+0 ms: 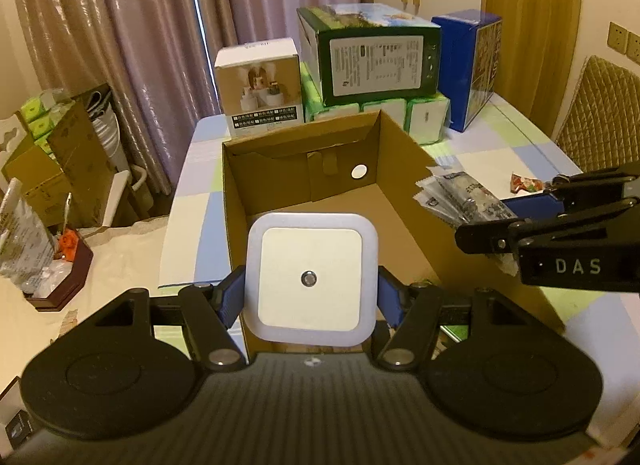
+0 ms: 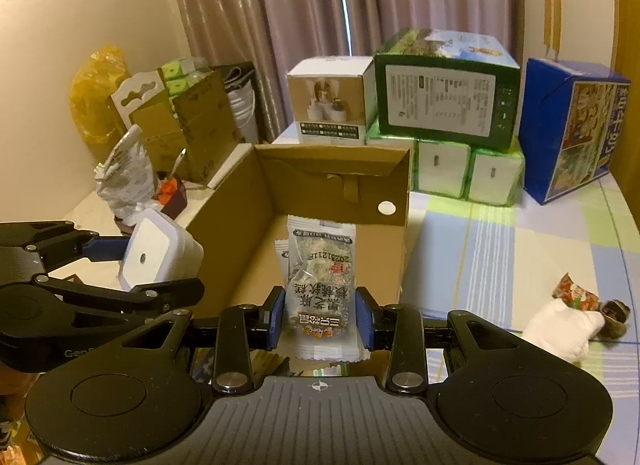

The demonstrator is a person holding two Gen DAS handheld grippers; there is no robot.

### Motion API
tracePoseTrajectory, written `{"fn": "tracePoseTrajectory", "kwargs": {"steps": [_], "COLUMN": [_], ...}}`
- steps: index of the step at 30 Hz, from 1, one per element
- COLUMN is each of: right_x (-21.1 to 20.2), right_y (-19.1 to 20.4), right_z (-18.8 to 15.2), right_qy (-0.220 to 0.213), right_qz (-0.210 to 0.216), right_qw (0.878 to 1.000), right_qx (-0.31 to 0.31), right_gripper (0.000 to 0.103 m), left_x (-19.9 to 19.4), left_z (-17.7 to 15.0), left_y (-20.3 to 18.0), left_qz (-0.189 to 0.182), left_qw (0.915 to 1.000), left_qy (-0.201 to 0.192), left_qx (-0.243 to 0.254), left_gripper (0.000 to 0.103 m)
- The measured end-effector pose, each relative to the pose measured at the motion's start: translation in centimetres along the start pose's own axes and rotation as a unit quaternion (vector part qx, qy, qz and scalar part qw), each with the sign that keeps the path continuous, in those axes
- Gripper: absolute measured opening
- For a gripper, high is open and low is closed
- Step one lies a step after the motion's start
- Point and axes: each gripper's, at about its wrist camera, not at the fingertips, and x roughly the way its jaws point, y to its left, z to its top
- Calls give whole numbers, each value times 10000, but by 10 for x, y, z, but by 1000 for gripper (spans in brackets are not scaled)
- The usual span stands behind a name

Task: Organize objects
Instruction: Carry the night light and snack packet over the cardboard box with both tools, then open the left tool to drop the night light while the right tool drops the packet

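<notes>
An open brown cardboard box [image 1: 404,169] [image 2: 236,201] stands on the checked tablecloth, and nothing shows on its floor. My left gripper [image 1: 311,297] [image 2: 148,269] is shut on a white square night light [image 1: 311,279] [image 2: 158,251], held over the box's near edge. My right gripper [image 2: 319,317] [image 1: 516,221] is shut on a grey snack packet [image 2: 320,289] [image 1: 460,195], with a second packet behind it, over the box's right side.
Behind the box stand a white product box [image 1: 260,89], a green carton [image 1: 372,53] on tissue packs [image 1: 424,117] and a blue carton [image 1: 472,69]. A red wrapped snack [image 2: 576,293] [image 1: 526,184] and a white cloth [image 2: 560,329] lie on the table at right. Clutter fills the left side.
</notes>
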Motion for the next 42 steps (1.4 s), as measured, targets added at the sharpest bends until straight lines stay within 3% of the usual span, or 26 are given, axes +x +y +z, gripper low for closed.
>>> {"fn": "tracePoseTrajectory", "kwargs": {"steps": [9, 11, 30, 32, 33, 34, 42], "right_x": [26, 29, 37, 40, 41, 40, 9], "right_y": [-9, -11, -9, -10, -12, -14, -27], "right_z": [9, 10, 16, 21, 23, 25, 11], "right_qy": [104, 140, 75, -54, -92, -139, -204], "right_qz": [-63, -66, 157, 227, 254, 288, 318], "right_qw": [9999, 9999, 9997, 9994, 9992, 9987, 9974], "right_qx": [3, 3, 182, 247, 311, 390, 619], "right_gripper": [34, 34, 34, 44, 57, 61, 64], "left_x": [32, 35, 7, 5, 4, 3, -18], "left_z": [7, 9, -1, -2, -3, -5, -18], "left_y": [6, 8, 21, 23, 23, 25, 20], "left_qz": [-103, -94, 75, 110, 129, 137, 97], "left_qw": [9999, 9999, 9997, 9997, 9996, 9996, 9990], "left_qy": [30, -64, -194, -210, -206, -197, -233], "left_qx": [47, -27, -102, -95, -118, -152, -375], "left_gripper": [62, 69, 70, 70, 70, 70, 70]}}
